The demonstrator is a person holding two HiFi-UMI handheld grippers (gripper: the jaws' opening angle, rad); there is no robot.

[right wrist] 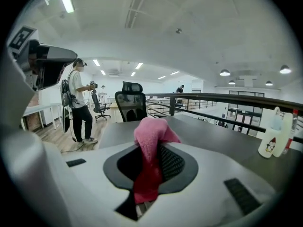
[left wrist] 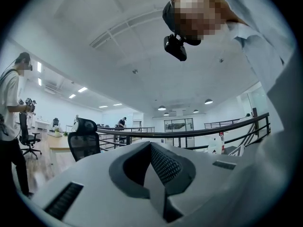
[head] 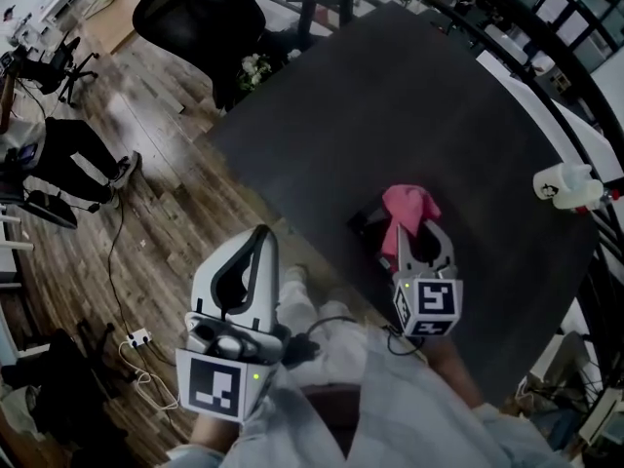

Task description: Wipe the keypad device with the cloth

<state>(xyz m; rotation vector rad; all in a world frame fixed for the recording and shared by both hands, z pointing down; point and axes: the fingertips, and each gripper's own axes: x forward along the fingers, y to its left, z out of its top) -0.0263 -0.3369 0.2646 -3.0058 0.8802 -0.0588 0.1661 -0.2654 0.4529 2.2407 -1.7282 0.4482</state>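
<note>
The keypad device (head: 366, 224) lies by the near edge of the table (head: 390, 125), partly under the cloth (head: 408, 208), which sits between the jaws of the right gripper (head: 419, 232). The left gripper (head: 255, 237) hangs left of the table, over the floor (head: 156, 213). A bottle (head: 565, 185) stands at the table's right edge. A chair (head: 200, 13) stands beyond its far left corner, and a power strip (head: 138, 337) lies on the floor at near left.

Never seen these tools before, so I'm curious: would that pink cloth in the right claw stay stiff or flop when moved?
Probably floppy: the pink cloth bunches and droops where the right gripper pinches it. Likely light too, since a pinch on one fold seems to hold all of it. Its fuzzy-looking surface should resist slipping.
</note>
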